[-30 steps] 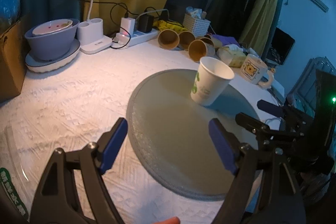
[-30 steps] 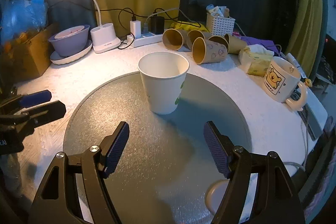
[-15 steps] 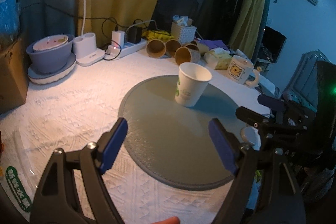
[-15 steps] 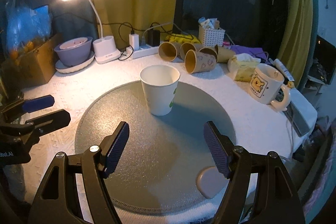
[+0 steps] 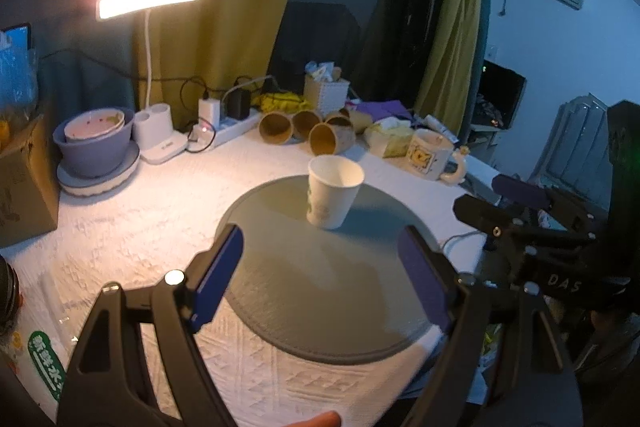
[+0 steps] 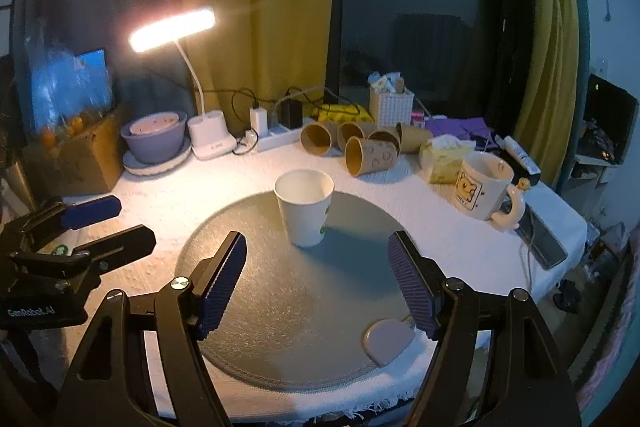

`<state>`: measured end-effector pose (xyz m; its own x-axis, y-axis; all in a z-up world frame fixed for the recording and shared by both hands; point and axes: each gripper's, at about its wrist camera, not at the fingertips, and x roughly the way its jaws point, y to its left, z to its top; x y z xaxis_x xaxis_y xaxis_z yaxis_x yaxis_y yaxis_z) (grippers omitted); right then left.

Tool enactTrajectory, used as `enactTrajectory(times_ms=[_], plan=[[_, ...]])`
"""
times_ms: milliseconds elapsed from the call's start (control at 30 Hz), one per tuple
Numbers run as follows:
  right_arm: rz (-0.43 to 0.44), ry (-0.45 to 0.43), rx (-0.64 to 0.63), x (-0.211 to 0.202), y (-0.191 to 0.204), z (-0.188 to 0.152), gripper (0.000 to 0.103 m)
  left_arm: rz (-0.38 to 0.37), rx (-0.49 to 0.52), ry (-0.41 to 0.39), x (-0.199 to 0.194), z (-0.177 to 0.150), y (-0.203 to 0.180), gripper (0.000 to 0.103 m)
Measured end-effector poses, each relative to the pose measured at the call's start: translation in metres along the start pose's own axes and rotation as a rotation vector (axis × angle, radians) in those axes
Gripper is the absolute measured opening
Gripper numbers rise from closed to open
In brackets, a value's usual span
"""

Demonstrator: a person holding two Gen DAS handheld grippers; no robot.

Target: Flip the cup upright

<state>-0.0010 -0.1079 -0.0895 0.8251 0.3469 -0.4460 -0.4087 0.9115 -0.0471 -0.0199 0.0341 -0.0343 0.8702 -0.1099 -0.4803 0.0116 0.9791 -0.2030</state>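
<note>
A white paper cup [image 5: 333,196] with a green print stands upright, mouth up, on the far part of a round grey mat [image 5: 320,291]; it also shows in the right wrist view [image 6: 305,211] on the mat [image 6: 304,307]. My left gripper [image 5: 320,279] is open and empty, well back from the cup. My right gripper [image 6: 316,283] is open and empty, also short of the cup. Each gripper shows at the edge of the other's view: the right one [image 5: 516,203] and the left one [image 6: 100,223].
Several brown paper cups [image 6: 360,147] lie on their sides at the back. A bear mug [image 6: 480,187], tissue pack [image 6: 444,155], phone [image 6: 540,235], desk lamp [image 6: 172,31], power strip [image 6: 276,137], purple bowl [image 6: 156,139] and cardboard box [image 6: 72,155] ring the white-clothed table [image 6: 460,247].
Both grippers have pulled back and up from the cup, which now looks smaller and farther off. The cup stays upright in the same spot.
</note>
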Motion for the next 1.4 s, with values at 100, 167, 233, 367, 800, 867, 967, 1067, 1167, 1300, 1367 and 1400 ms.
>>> enactTrajectory(times_ms=[100,167,233,367,800,867,967,1067,1167,1300,1367,1400], plan=[[0.002,-0.022,0.004,-0.013,0.000,0.005,0.076,-0.010,0.007,-0.023,-0.010,0.005,-0.007,0.081],[0.003,-0.035,0.006,-0.021,0.000,0.008,0.076,-0.017,0.011,-0.044,-0.017,0.009,-0.010,0.081],[-0.004,-0.053,0.004,-0.029,0.000,0.011,0.076,-0.022,0.013,-0.061,-0.023,0.012,-0.012,0.081],[-0.007,-0.082,0.004,-0.044,-0.002,0.017,0.076,-0.028,0.022,-0.096,-0.035,0.018,-0.016,0.081],[-0.031,-0.155,-0.004,-0.085,0.001,0.028,0.076,-0.036,0.050,-0.168,-0.065,0.031,-0.023,0.081],[-0.037,-0.165,-0.003,-0.090,0.001,0.029,0.076,-0.039,0.054,-0.174,-0.068,0.032,-0.024,0.081],[-0.044,-0.185,-0.003,-0.100,0.000,0.031,0.076,-0.038,0.061,-0.191,-0.075,0.034,-0.026,0.081],[-0.049,-0.208,0.003,-0.110,0.000,0.034,0.076,-0.036,0.069,-0.209,-0.081,0.037,-0.028,0.081],[-0.049,-0.224,0.007,-0.117,-0.001,0.036,0.076,-0.035,0.077,-0.222,-0.087,0.038,-0.030,0.081],[-0.054,-0.247,0.013,-0.129,-0.002,0.038,0.076,-0.025,0.082,-0.249,-0.097,0.041,-0.032,0.081],[-0.057,-0.258,0.015,-0.134,-0.003,0.039,0.076,-0.015,0.082,-0.263,-0.101,0.043,-0.033,0.081],[-0.060,-0.264,0.015,-0.137,-0.003,0.039,0.076,-0.010,0.084,-0.268,-0.104,0.043,-0.033,0.081]])
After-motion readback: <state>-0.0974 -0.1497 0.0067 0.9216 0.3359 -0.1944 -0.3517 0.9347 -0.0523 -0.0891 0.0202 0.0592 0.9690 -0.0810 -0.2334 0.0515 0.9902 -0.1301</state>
